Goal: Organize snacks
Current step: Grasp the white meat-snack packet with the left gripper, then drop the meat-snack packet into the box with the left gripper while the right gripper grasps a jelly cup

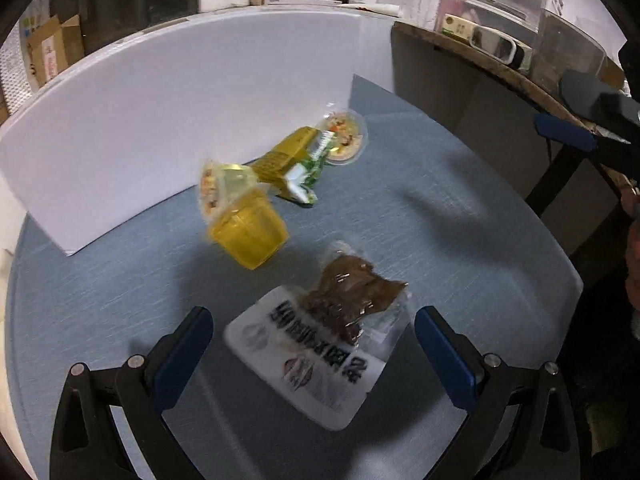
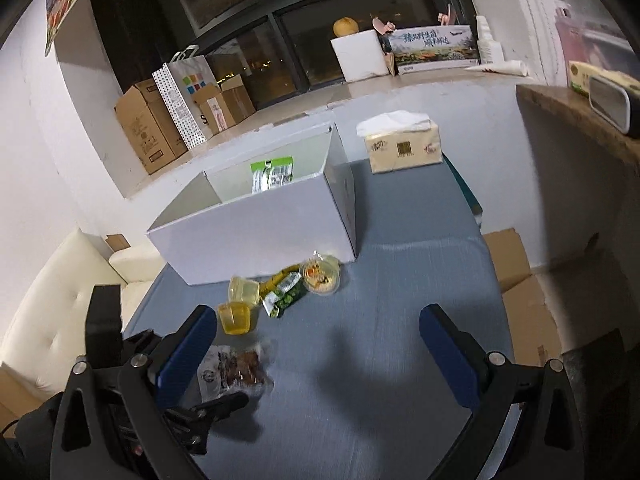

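The counter [image 1: 460, 216] wears a matt blue-grey covering with a fine streaked, cloth-like grain. The white box [image 2: 256, 228] looks like smooth, matt board. The jerky packet [image 1: 320, 344] is glossy plastic film, clear over the brown meat and printed white below. Two jelly cups [image 1: 250, 232] are translucent yellow plastic with shiny foil-like lids; the round lidded cup [image 1: 344, 136] is clear glossy plastic. The green-and-gold wrappers [image 1: 296, 164] gleam like metallised film. The tissue pack [image 2: 404, 152] has a soft paper tuft in a slightly shiny wrap. The left tool [image 1: 314, 352] and right tool [image 2: 318, 356] show matt black plastic arms, blue pads and bright metal pins.
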{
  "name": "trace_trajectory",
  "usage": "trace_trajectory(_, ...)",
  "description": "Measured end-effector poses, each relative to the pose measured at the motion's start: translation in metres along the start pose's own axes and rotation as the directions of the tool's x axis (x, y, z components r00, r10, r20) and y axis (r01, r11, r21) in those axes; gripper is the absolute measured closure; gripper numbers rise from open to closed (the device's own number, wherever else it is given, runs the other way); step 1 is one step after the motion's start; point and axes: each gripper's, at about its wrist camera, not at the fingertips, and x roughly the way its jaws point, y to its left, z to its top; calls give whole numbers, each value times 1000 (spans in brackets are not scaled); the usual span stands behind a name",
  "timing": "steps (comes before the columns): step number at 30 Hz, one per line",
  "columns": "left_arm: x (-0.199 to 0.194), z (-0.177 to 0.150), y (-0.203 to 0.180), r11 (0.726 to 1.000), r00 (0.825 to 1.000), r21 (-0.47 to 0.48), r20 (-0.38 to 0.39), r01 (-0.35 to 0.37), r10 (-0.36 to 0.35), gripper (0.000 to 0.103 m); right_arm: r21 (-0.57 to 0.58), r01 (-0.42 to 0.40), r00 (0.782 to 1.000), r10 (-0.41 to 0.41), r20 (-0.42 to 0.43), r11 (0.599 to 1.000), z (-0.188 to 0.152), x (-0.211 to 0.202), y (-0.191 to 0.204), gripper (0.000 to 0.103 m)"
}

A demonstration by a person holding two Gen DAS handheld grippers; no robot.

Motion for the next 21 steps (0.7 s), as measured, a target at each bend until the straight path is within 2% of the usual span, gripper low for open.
trace_trajectory(2, 3, 1, -3, 999, 1000, 12, 4, 30, -30, 3, 7, -1, 1000, 1, -3, 1000, -4, 1, -2, 0)
trace_trajectory(3, 3, 2, -4, 1000, 1000, 18, 12, 12, -12, 5, 10, 2, 1000, -2, -4, 1000, -6, 1, -2, 0)
trace_trajectory(4, 3, 3, -4, 1000, 1000, 17, 18, 10, -10, 13, 15, 4, 1000, -4, -7, 1000, -7, 2, -4, 0)
trace_trajectory(5, 2, 6, -1, 1000, 999, 10, 25, 27, -27, 27, 21, 5, 1000, -5, -11, 1000, -8, 3, -5, 0)
trace_trajectory(8, -3, 9, 8, 995, 996, -33, 30, 90, -89, 35, 27, 5, 1000, -4, -15, 1000, -11, 6, -6, 0)
trace_trajectory(13, -18, -3, 14, 994, 993, -51, 66, 98, -95, 42, -4, -17, 998, 17, -66, 1000, -11, 29, 5, 0)
trace_trajectory(18, -38, -12, 20, 993, 989, -59, 110, 103, -96, 42, -14, -46, 990, 44, -133, 999, -7, 70, 14, 0)
trace_trajectory(21, -61, -15, 30, 992, 984, -83, 159, 92, -78, 42, 39, -45, 990, 50, -134, 998, 3, 92, 11, 0)
